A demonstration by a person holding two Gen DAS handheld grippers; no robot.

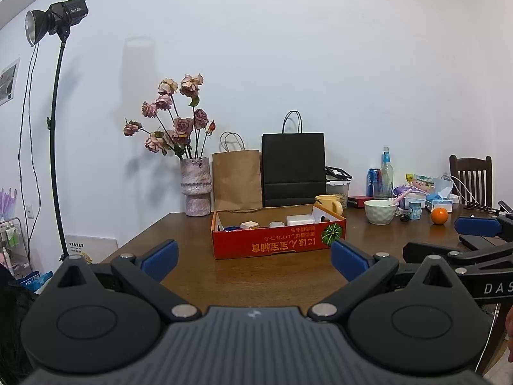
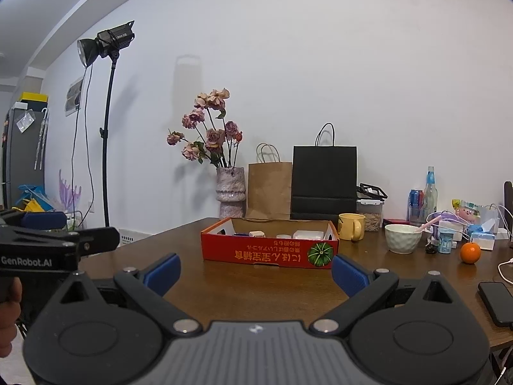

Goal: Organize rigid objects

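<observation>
Box sits mid-table, red cardboard w/ a green squash print on its front right corner, open top, straight ahead of both your tools. Inside you can see a few small white items and sth blue at the left end, too small to ID. Your left tool is wide open, blue pads spread either side of the box in view, nothing between them, held above the table near its front edge. Your right tool is likewise spread wide and empty, also facing the box; in the left wrist view it shows at the far right edge. Behind the box: a vase of dried roses at the back left, then a brown bag and a black bag side by side against the wall. To the box's right: yellow mug just beside its back corner, white bowl w/ a pink spoon in it, an orange further right, and a can and glass bottle near the wall. A phone lies at the table's right edge. A studio light on a stand is left of the table.
</observation>
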